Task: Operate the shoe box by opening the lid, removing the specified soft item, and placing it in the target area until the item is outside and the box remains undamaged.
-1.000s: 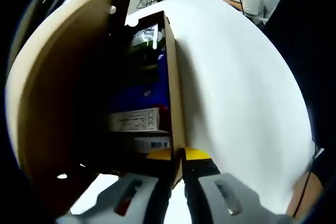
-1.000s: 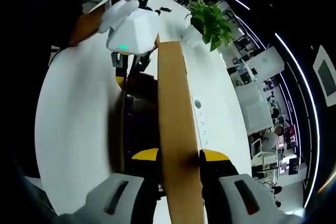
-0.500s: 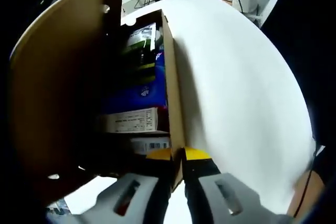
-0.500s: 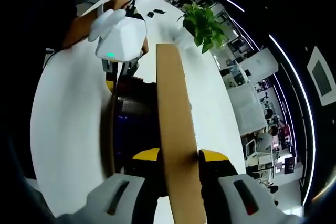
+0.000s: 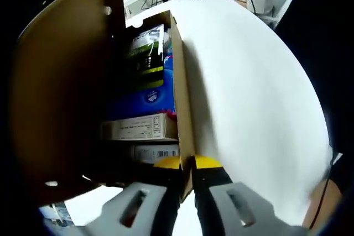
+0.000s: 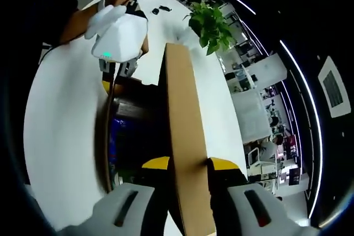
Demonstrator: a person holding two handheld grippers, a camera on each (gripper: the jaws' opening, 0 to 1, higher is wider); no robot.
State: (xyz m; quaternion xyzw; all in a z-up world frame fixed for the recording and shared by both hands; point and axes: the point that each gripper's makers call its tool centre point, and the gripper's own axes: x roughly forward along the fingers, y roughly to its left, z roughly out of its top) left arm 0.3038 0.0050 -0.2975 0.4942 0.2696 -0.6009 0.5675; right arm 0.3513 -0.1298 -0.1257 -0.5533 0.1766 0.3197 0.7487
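A plain brown cardboard box [image 5: 182, 109] stands on a smooth white surface [image 5: 254, 98], its flat lid [image 5: 61, 92] raised on edge. Inside lie a blue soft pack [image 5: 146, 99], a green-and-black packet [image 5: 145, 59] and small white printed cartons [image 5: 141, 127]. The left hand-held gripper [image 5: 187, 164], yellow-tipped, is pinched tight on the box's thin side wall. The right hand-held gripper [image 6: 188, 164] clamps the lid's edge [image 6: 182, 136], jaws pressed to both faces. A leafy plant [image 6: 210, 23] stands beyond.
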